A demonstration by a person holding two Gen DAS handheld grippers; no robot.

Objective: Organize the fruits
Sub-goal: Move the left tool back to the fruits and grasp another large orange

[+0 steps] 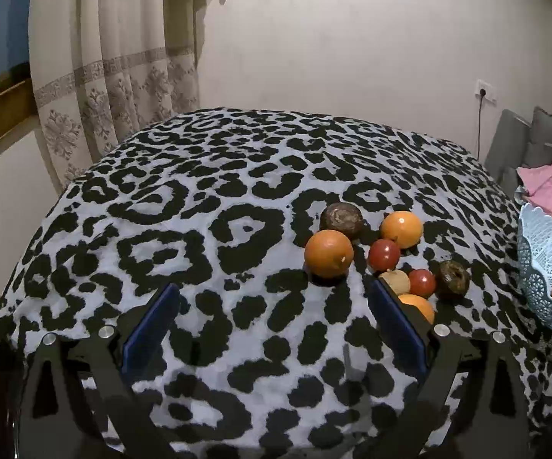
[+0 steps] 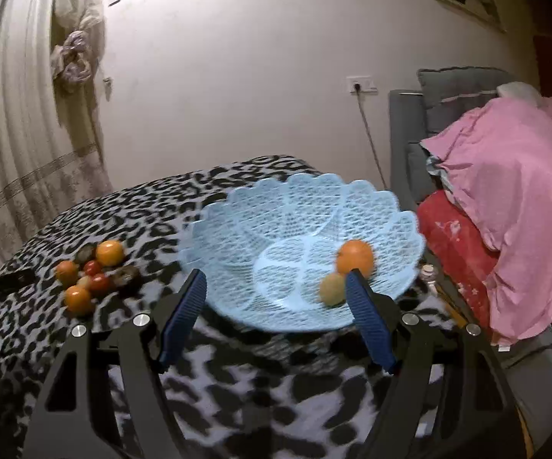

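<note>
Left gripper (image 1: 272,302): fingers spread wide, nothing between them, low centre of frame over the leopard-print cloth (image 1: 207,191). Fruit cluster (image 1: 387,260) sits right of centre, just beyond the right fingertip. Right gripper (image 2: 276,287): spread apart, empty, before the blue lace basket (image 2: 295,206). Inside: 1 orange (image 2: 355,257) and 1 pale fruit (image 2: 332,288), blurred, possibly a lemon.
</note>
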